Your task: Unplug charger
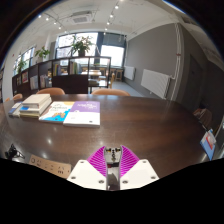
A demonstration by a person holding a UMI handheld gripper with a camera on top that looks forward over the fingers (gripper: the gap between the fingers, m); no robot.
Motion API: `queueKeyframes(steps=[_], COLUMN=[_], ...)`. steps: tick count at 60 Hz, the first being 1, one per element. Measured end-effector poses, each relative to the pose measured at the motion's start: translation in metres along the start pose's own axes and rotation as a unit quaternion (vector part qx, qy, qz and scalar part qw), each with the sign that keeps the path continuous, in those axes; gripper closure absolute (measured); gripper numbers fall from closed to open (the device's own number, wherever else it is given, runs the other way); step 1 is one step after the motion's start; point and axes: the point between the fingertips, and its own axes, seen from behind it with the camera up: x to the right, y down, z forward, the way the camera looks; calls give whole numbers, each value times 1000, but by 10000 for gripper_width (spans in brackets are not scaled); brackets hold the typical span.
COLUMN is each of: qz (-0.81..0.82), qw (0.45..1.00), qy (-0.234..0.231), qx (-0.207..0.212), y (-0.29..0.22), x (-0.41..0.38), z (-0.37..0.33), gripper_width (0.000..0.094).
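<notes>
A hand-held gripper (112,160) hangs over a long, dark-brown wooden table (140,125) in a glass-walled meeting room, its two fingers brought almost together so that the magenta pads (100,160) nearly meet, with only a dark narrow piece showing in the slit between them; whether that piece is a gripped object or part of the tool cannot be told. To the gripper's left, at the table's near edge, lies a pale, flat multi-socket power strip (45,160) with a dark lump at its far left end (12,152) that may be the charger or its plug, though it is too small to be sure. Beyond the fingers, well apart from them, rest two glossy books or magazines (72,112) and a white stack (30,105), with tan chairs (50,92) drawn up on the far side and potted plants (80,44) by the windows. On this evidence the unplugging looks not yet done: the fingers are beside the strip, not on it, and the approach, grasp and pull all appear to remain.
</notes>
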Motion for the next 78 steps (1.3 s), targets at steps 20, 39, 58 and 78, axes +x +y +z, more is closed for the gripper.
queueKeyframes(steps=[20, 39, 58, 78], qz=[-8, 0, 1, 1], qw=[997, 1000, 996, 992], qy=[6, -4, -76, -123], qx=[-83, 4, 50, 24], y=[90, -28, -29, 47], x=[-4, -43, -184, -284], z=[32, -67, -236, -350], gripper_width=[633, 136, 126, 122])
